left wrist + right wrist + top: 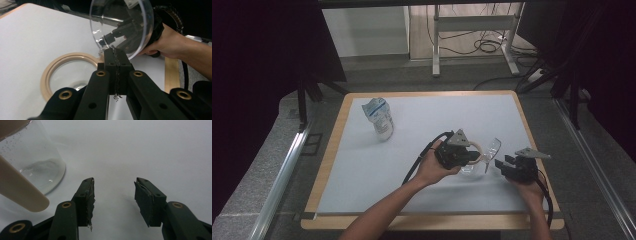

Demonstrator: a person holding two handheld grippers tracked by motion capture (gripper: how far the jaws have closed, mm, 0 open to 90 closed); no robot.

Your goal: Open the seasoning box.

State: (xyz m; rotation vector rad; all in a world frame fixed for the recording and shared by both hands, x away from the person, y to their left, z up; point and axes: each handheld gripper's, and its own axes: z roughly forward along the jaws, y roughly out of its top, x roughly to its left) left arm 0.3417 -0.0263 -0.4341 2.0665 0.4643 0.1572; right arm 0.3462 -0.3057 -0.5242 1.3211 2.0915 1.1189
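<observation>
While both hands work near the table's right front corner:
Left gripper (pixel 473 156): jaws closed on the edge of a clear round lid (pixel 122 25), held up on its edge.
Right gripper (pixel 114 202): jaws apart, nothing between them, just right of the lid.
Jar (pixel 30 165): clear glass with a beige rim, standing on the white mat (pixel 422 120) below the lid.
Plastic bottle (pixel 379 117): well apart, far left.

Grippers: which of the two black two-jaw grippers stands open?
The right gripper: its jaws gape empty, while the left gripper is clamped shut on the clear round plastic lid.
</observation>
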